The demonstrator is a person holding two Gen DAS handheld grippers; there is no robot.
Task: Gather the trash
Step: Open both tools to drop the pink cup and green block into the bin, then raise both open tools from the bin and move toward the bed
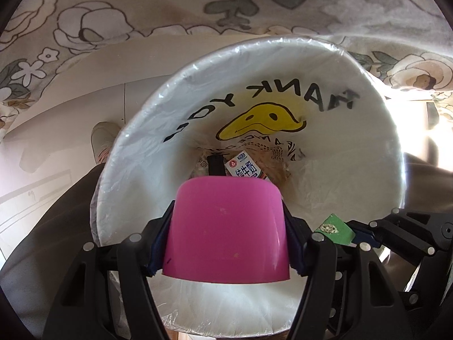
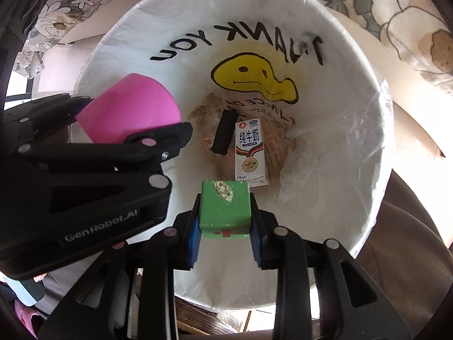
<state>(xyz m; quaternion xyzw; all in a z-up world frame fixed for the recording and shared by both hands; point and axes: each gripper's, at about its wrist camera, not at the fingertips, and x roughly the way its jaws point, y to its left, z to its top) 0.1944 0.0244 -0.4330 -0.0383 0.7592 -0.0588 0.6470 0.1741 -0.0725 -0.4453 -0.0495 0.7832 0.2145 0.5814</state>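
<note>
A white bin (image 1: pixel 376 130) (image 2: pixel 368 153) lined with a "THANK YOU" smiley plastic bag stands below both grippers. At its bottom lie a milk carton (image 2: pixel 250 153) (image 1: pixel 243 167), a black cylinder (image 2: pixel 223 136) and crumpled paper. My left gripper (image 1: pixel 226 226) is shut on a pink cup (image 1: pixel 226 226) (image 2: pixel 133 110), held upside down over the bin's mouth. My right gripper (image 2: pixel 225 221) is shut on a green block (image 2: pixel 225 206) (image 1: pixel 335 226) with a pale crusty patch on top, also above the bin's opening, just right of the cup.
A floral cloth (image 1: pixel 113 14) (image 2: pixel 410 14) hangs beyond the bin. A shoe (image 1: pixel 103 138) and a dark trouser leg (image 1: pixel 51 226) of a person show left of the bin. Brown upholstery (image 2: pixel 410 255) sits to the right. Pale floor (image 1: pixel 56 141) lies around.
</note>
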